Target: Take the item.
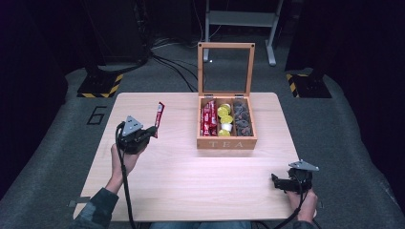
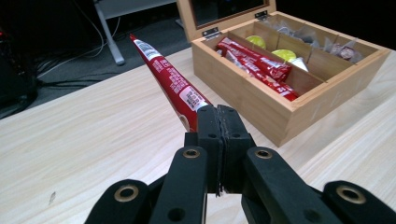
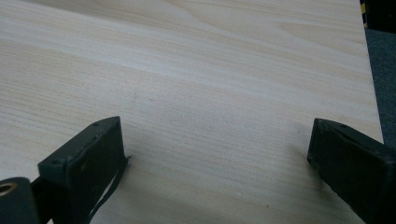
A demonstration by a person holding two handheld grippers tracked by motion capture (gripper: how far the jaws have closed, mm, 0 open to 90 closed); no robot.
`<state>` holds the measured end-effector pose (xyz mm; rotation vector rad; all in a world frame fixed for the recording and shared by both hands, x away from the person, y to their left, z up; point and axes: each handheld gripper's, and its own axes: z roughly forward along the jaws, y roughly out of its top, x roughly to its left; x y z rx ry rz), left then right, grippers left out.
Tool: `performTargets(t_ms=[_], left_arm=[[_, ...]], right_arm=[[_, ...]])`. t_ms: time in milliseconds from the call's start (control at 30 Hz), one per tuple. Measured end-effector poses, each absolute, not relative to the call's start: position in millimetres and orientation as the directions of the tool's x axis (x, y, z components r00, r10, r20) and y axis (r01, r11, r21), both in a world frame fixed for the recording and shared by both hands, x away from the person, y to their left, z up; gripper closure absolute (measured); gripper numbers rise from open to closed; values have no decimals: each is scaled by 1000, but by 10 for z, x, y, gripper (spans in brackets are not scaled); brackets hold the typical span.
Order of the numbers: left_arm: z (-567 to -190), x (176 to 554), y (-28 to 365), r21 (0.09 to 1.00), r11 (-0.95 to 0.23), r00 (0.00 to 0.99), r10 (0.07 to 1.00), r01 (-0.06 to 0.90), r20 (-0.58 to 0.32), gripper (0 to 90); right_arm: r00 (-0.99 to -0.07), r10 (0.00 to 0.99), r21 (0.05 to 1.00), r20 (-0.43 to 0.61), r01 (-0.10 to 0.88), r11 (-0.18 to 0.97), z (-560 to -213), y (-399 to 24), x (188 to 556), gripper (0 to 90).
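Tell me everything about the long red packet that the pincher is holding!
The red packet is a long, thin stick sachet, glossy like foil, with white labels and small print. The left gripper is shut on its lower end, so it sticks up tilted above the table, left of the wooden tea box. Similar red sticks lie in the box's left compartment.
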<state>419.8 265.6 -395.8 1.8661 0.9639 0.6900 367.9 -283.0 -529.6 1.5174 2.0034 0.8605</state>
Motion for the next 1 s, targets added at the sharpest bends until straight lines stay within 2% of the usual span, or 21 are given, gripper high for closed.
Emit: performTargets(t_ms=[1000], left_arm=[[-4514,4487,2974,840,-253,442,897,480,18,890]], right_arm=[[-268,963,727,-4,661,186,-5295,-2828,3678,32]])
